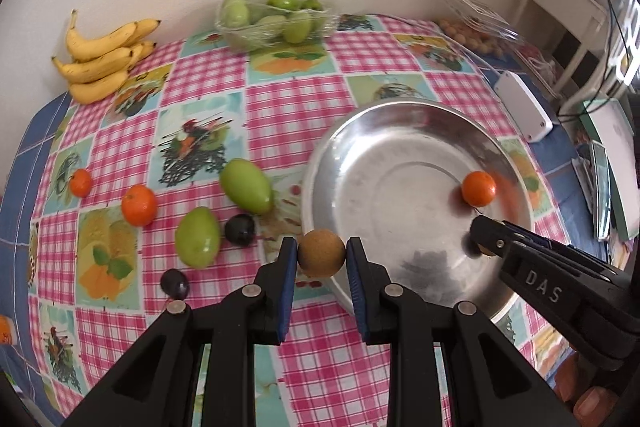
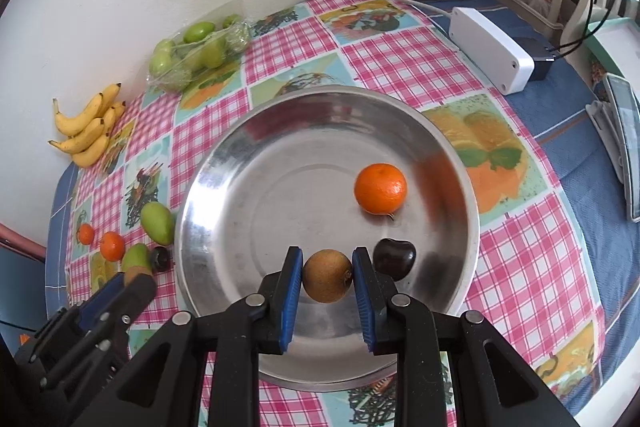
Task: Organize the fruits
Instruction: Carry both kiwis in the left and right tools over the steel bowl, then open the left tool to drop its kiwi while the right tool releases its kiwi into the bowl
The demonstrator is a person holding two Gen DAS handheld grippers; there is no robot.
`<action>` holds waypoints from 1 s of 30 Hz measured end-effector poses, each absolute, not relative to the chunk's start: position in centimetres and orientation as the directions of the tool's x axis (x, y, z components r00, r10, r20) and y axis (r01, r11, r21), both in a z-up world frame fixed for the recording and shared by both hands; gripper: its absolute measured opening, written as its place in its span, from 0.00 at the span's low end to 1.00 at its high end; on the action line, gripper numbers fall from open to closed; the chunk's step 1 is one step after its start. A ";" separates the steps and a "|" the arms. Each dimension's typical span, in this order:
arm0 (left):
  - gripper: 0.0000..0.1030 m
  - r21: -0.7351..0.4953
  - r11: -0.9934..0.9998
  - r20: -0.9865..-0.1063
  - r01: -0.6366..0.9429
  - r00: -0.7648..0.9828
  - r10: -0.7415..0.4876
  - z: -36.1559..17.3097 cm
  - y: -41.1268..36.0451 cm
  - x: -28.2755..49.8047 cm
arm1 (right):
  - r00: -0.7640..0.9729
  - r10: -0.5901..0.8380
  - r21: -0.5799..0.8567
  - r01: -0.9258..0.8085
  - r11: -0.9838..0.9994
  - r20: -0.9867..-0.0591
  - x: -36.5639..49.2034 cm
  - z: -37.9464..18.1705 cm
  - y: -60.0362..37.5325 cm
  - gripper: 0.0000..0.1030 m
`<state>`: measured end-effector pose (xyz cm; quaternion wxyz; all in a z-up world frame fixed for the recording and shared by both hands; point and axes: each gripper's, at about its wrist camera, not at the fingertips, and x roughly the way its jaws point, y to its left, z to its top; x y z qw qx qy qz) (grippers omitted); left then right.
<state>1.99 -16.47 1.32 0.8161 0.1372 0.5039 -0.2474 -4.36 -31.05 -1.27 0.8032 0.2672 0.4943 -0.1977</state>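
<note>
Right now each gripper carries one small brown fruit toward the steel bowl [image 2: 224,163], which seems to be the collecting dish for the loose fruit. The left gripper [image 1: 322,255] is clamped on a round brown fruit [image 1: 321,253], pinched across its middle by the blue pads, and in its own view it shows just at the bowl's near-left rim, not yet clearly over the basin. The right gripper [image 2: 327,277] is closed on a second brown fruit [image 2: 327,275], which shows against the bowl's floor close beside a dark cherry [image 2: 394,259]; I cannot tell whether it touches the metal. A tangerine [image 2: 380,189] already sits in the bowl, further in.

Both brown fruits are nearly spherical, so neither has a long axis to speak of; the right one shows a small stem scar facing its right pad.

Left of the bowl on the cloth wait two green mangoes [image 1: 246,185], two tangerines [image 1: 139,205] and two dark cherries [image 1: 239,230]. Bananas [image 1: 102,61] and a tray of green fruit [image 1: 276,17] lie by the wall, seemingly already sorted. I judge the task barely started.
</note>
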 end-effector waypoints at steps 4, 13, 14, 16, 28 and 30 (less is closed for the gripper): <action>0.25 -0.005 0.820 -0.893 0.572 0.366 -0.261 0.4 -17.6 1.4 | 0.409 -0.042 0.229 0.588 0.776 -0.911 -4.3 -2.1 -31.2 0.27; 0.25 -0.035 0.817 -0.915 0.576 0.310 -0.258 -1.8 -18.5 1.5 | 0.356 -0.032 0.200 0.595 0.778 -0.934 -4.1 -3.6 -30.8 0.27; 0.25 -0.036 0.819 -0.917 0.572 0.307 -0.254 -2.0 -18.4 1.6 | 0.354 -0.031 0.199 0.596 0.778 -0.935 -4.2 -3.6 -30.9 0.27; 0.25 -0.045 0.822 -0.919 0.567 0.299 -0.256 -2.2 -18.3 1.7 | 0.348 -0.030 0.196 0.594 0.780 -0.937 -4.1 -3.7 -30.9 0.27; 0.33 -0.085 0.838 -0.915 0.539 0.290 -0.279 -1.2 -17.2 2.5 | 0.378 -0.048 0.200 0.587 0.784 -0.924 -4.1 -2.5 -30.7 0.31; 0.33 -0.086 0.849 -0.915 0.521 0.295 -0.274 -1.0 -16.7 2.8 | 0.388 -0.047 0.208 0.588 0.782 -0.920 -4.2 -2.3 -30.7 0.37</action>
